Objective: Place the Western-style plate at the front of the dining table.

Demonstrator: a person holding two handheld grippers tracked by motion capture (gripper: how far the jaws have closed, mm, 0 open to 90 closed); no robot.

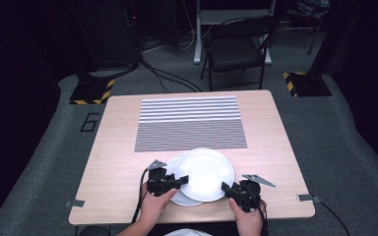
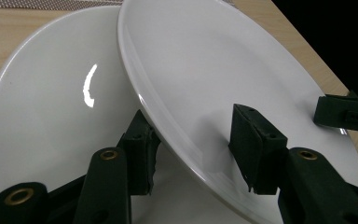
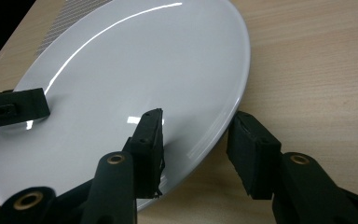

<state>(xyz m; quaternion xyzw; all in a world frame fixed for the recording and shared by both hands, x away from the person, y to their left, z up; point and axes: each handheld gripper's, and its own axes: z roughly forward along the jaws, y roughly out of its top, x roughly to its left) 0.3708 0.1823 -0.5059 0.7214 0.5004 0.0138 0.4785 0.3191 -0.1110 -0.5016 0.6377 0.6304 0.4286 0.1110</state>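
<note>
We see the upper round white ceramic plate (image 1: 204, 173) tilted over the lower white plate (image 1: 181, 197) near the table (image 1: 113, 167) front; left gripper (image 1: 181, 180) and right gripper (image 1: 226, 189) straddle opposite rims, jaws not clearly clamped, likely for balanced lifting.

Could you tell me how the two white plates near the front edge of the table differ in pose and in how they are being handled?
The upper plate is lifted and tilted; the lower plate lies flat on the table. The upper plate's rim sits between the jaws of both the left gripper and the right gripper; the lower plate has no jaws around its rim. The upper plate shows whole, while the lower plate is partly covered by it. Both are plain, round, glossy white.
</note>
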